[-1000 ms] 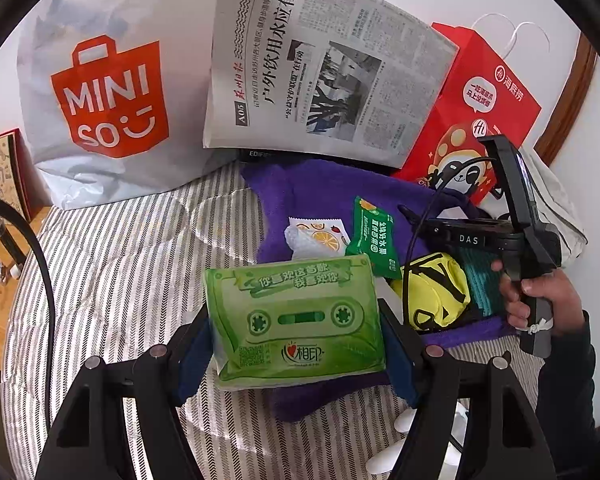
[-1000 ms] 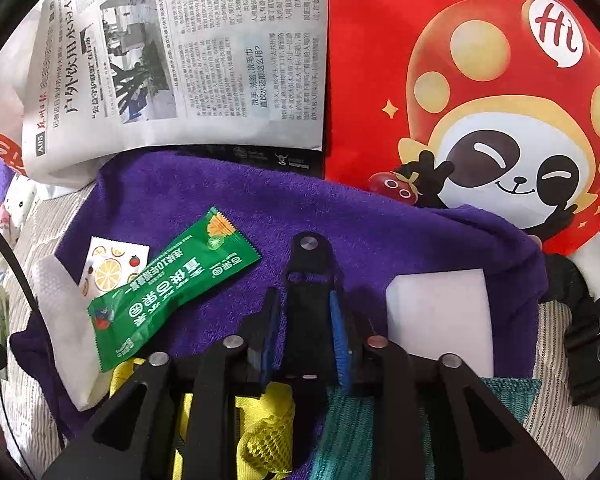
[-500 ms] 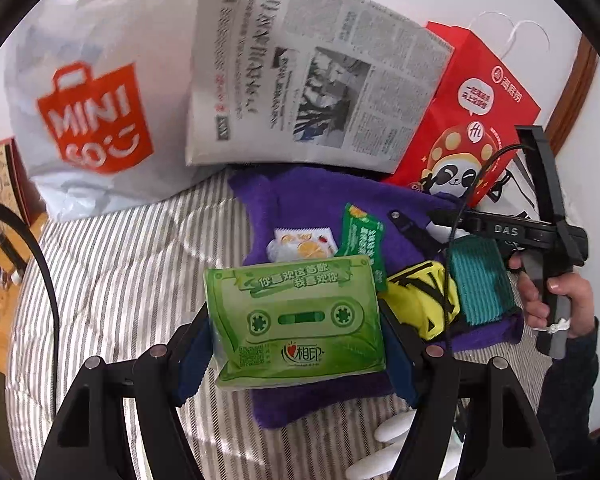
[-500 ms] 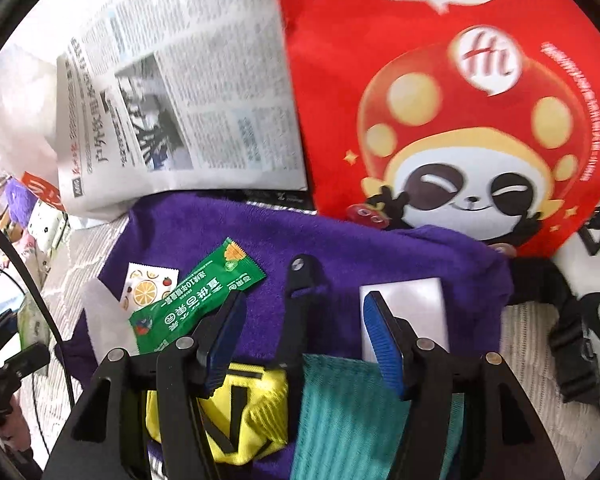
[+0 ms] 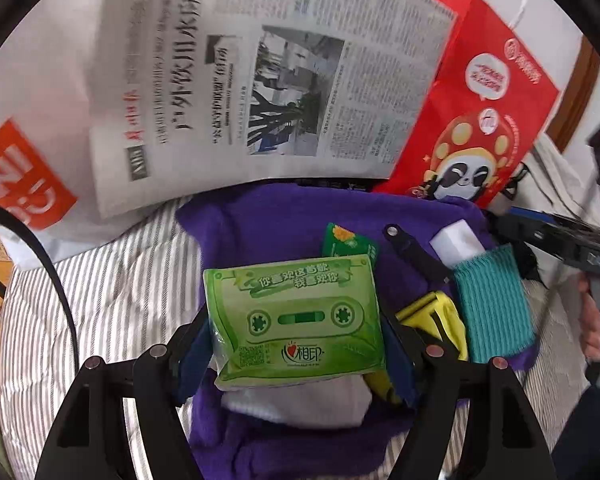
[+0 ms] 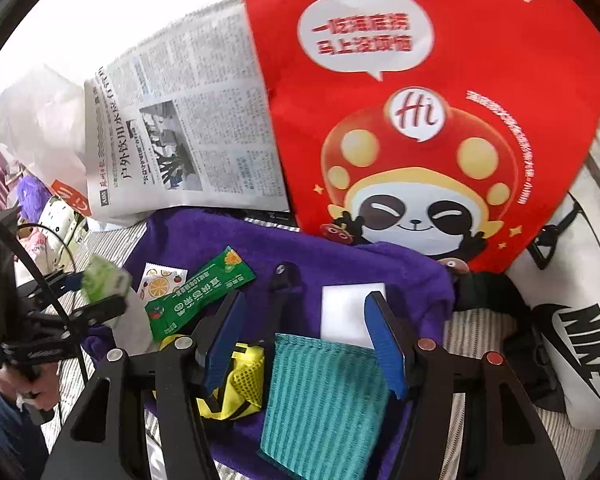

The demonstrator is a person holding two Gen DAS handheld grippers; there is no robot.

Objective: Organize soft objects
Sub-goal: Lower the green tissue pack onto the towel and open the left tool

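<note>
— Green tissue pack (image 5: 296, 316): where is it?
— Low centre of the left wrist frame, clenched in your left tongs (image 5: 300, 344) above the purple towel (image 5: 268, 224).
— And your right tongs (image 6: 306, 340)?
— Released, empty, over the teal cloth (image 6: 324, 396).

A newspaper (image 5: 260, 80) leans between a white shopping bag (image 5: 24, 184) and a red panda-print bag (image 6: 420, 120).

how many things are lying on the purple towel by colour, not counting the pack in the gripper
On the purple towel:
green: 1, sachet
white: 2, fruit-print packet and white block
yellow: 1, mesh pouch
teal: 1, knit cloth
black: 1, strap
Total: 6
</note>
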